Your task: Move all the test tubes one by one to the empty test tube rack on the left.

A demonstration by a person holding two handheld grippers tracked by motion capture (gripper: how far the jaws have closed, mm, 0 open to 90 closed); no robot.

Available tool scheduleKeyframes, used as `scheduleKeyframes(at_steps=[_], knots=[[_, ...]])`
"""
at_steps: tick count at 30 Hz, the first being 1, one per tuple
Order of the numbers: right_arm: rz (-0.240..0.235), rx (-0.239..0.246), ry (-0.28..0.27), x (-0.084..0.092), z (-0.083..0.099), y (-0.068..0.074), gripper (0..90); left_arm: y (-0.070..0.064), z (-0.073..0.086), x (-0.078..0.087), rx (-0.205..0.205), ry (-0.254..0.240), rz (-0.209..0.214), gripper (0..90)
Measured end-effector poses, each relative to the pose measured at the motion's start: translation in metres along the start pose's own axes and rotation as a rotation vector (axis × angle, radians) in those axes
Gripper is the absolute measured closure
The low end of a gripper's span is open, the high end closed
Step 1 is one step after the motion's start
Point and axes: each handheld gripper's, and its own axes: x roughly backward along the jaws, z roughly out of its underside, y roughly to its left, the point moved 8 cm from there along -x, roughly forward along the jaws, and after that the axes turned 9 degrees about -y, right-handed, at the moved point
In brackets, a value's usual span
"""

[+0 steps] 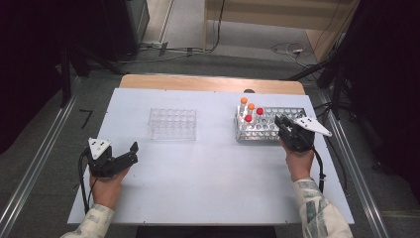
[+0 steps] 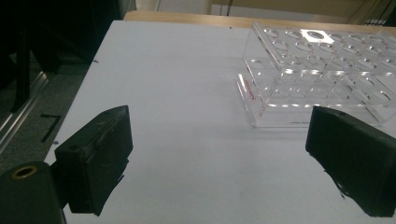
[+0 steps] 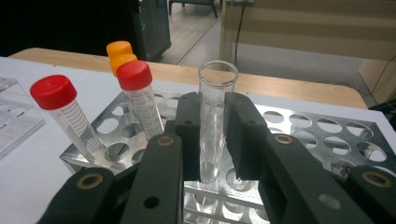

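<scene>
Over the metal rack [image 3: 299, 126] at the table's right: right gripper [image 3: 212, 135] clamped on an uncapped clear tube [image 3: 215, 116], likely mid-lift from its hole. Left gripper [image 2: 219, 154] wide open, holding nothing. Next, probably: carry upright to the clear rack [image 1: 172, 123].

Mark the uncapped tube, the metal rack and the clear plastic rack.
uncapped tube [image 3: 214, 126]: right gripper view, middle of its clear wall between the tongs.
metal rack [image 3: 327, 128]: right gripper view, bare top plate on the right.
clear plastic rack [image 1: 172, 123]: high view, centre of its top.
</scene>
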Motion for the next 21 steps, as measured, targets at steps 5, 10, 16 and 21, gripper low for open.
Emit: scheduleKeyframes(at_steps=[5,10,16,21], knots=[[-0.009,-0.011,-0.018,0.007,-0.009,0.0,73.4,0.0,0.0,0.0,0.0,0.0,0.001,7.7],[-0.035,-0.01,-0.037,0.018,-0.016,0.005,73.4,0.0,0.0,0.001,0.0,-0.003,0.004,7.7],[-0.088,0.004,-0.019,0.03,-0.015,0.018,73.4,-0.001,0.0,0.001,0.004,-0.004,0.007,7.7],[-0.13,0.007,0.002,0.037,-0.009,0.029,73.4,-0.003,-0.001,0.002,-0.004,-0.003,0.015,8.1]])
